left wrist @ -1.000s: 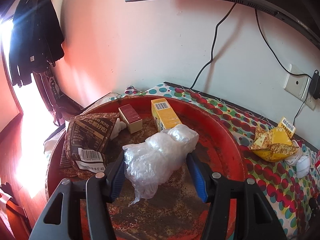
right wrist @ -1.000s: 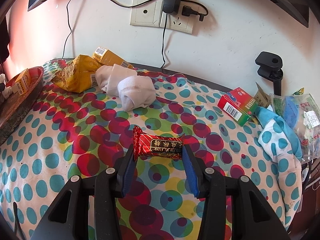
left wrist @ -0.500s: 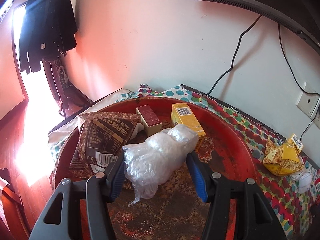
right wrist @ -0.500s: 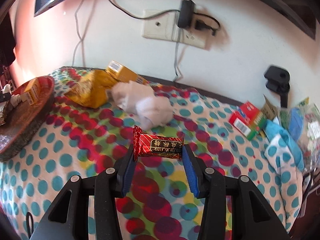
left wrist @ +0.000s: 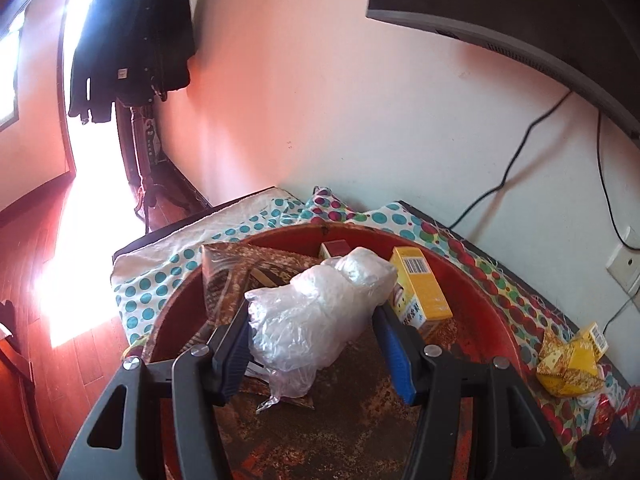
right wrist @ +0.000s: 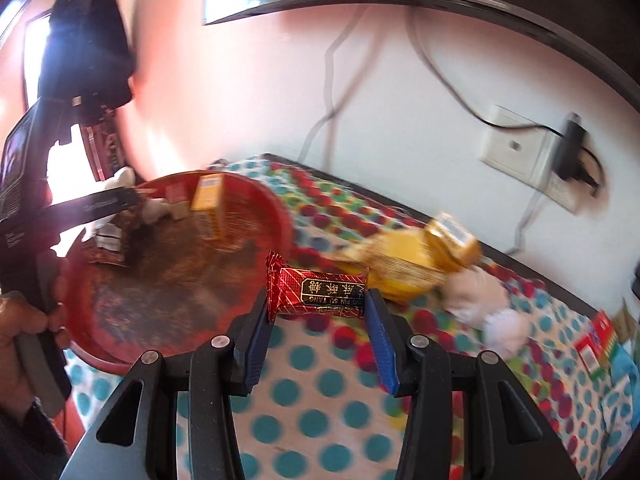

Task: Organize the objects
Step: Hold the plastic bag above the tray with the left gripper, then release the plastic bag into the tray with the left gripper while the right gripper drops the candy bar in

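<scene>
While the left wrist view looks down into a round red tray [left wrist: 484, 300], the left gripper [left wrist: 316, 344] clamps a crumpled clear plastic bag [left wrist: 316, 312] half-wide, held above the tray, likely for dropping beside the yellow carton [left wrist: 420, 292]; from the right wrist view, the right gripper [right wrist: 318, 320] pinches a red candy bar [right wrist: 320, 294] narrowly by its ends, above the polka-dot cloth [right wrist: 320, 392] just beside the tray, apparently bound there.
</scene>
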`<state>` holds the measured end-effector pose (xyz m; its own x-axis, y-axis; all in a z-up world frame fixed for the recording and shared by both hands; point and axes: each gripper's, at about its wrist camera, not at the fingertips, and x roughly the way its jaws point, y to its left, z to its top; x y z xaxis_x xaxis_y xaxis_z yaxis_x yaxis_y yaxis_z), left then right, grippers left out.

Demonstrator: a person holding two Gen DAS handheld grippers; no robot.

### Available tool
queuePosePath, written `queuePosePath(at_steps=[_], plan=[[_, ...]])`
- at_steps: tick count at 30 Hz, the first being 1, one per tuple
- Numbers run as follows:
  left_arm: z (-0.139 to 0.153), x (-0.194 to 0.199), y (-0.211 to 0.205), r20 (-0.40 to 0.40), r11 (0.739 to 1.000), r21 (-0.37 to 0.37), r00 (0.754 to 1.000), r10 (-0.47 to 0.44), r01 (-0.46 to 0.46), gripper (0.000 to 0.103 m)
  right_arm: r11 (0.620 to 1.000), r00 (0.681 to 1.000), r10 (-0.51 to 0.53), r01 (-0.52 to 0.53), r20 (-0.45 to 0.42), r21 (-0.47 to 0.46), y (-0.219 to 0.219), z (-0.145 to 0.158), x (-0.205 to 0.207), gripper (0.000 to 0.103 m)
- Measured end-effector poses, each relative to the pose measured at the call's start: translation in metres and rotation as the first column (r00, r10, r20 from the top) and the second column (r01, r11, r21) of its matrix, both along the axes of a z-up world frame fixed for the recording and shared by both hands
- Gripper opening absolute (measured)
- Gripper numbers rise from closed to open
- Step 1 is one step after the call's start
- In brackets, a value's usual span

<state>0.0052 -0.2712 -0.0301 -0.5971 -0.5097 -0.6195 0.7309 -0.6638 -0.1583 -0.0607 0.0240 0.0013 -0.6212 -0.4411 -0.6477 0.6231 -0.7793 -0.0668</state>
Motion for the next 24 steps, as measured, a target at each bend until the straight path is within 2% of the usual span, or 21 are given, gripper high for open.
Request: queuePosePath(at_steps=[3,4,6,13,18,24], plan=[[0.005,0.017,-0.016,-0.051,0.997,0.014,0.996,0.08,-0.079,0.059,0.997,0.997,0.07,-0.07,0.012,0.019,-0.037,-0.007,0.006,0.043],[0.006,0.022,-0.022,-0.061,0.994,0.026,0.992,0.109,-0.108,0.063,0.996,0.996,0.089,-0.09,0.018,0.024,-0.047,-0.009,0.008,0.042],[0.006,0.029,-0.032,-0.062,0.989,0.04,0.987,0.147,-0.144,0.068,0.992,0.992,0.122,-0.123,0.028,0.032,-0.067,-0.014,0.01,0.042],[0.001,0.04,-0.055,-0.056,0.973,0.093,0.975,0.216,-0.21,0.068,0.983,0.983,0.171,-0.175,0.063,0.059,-0.113,-0.027,0.009,0.04],[-0.001,0.031,-0.05,-0.048,0.979,0.093,0.981,0.186,-0.181,0.068,0.987,0.985,0.152,-0.155,0.08,0.031,-0.106,-0.03,0.003,0.04],[-0.001,0.017,-0.035,-0.041,0.991,0.072,0.993,0.112,-0.109,0.068,0.998,0.996,0.031,-0.027,0.082,-0.05,-0.043,-0.027,-0.014,0.043]])
